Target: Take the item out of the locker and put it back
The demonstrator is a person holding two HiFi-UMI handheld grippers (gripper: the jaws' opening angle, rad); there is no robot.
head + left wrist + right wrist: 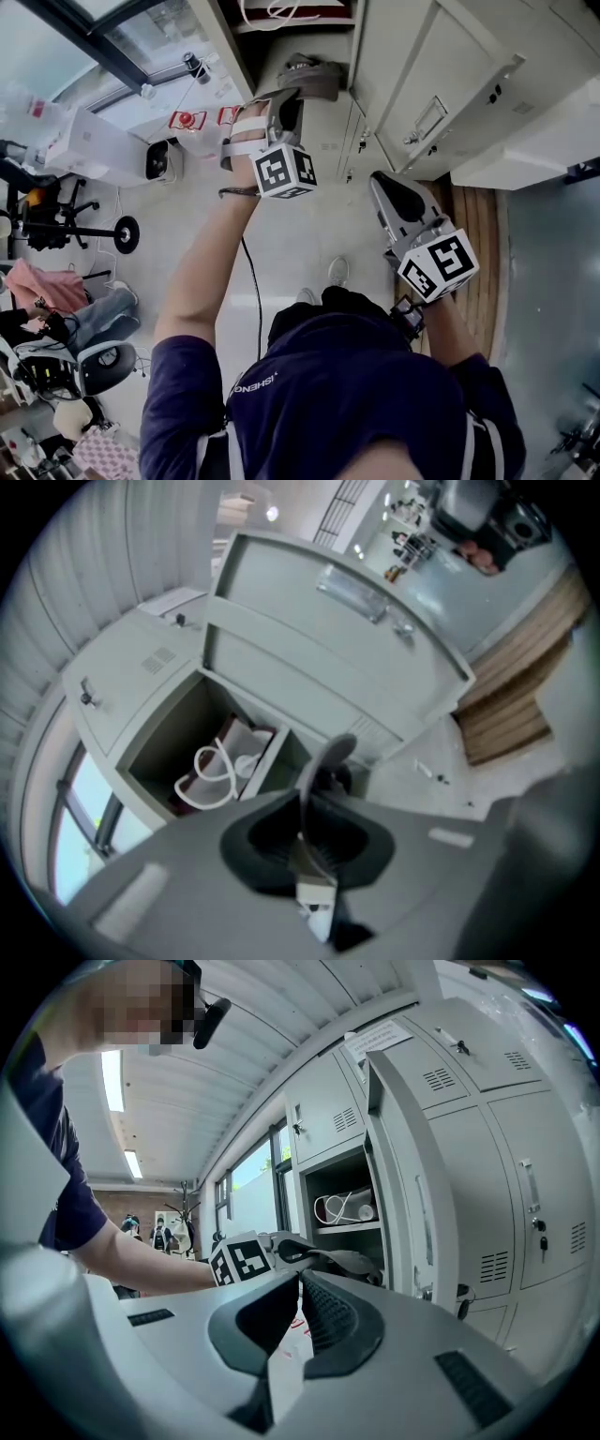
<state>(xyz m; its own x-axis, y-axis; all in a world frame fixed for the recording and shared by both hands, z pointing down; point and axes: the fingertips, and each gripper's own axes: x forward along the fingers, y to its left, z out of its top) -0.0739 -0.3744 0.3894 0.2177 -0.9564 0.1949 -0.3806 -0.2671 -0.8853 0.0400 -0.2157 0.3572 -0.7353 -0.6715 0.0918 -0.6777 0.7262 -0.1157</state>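
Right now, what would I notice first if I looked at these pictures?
The open locker, its door swung wide, with a white-looped item lying inside. Just in front, the left gripper is lifted toward it with its jaws shut and empty.

Lockers (487, 1147) pale grey-green. Marker cube (284, 172) black-and-white squares. Item (352, 1262) dark grey. Cord (211, 771) white. Shirt (347, 375) navy. Floor strip (473, 225) brown wood planks.

The person wears a navy short-sleeved shirt (347, 394) with white lettering.
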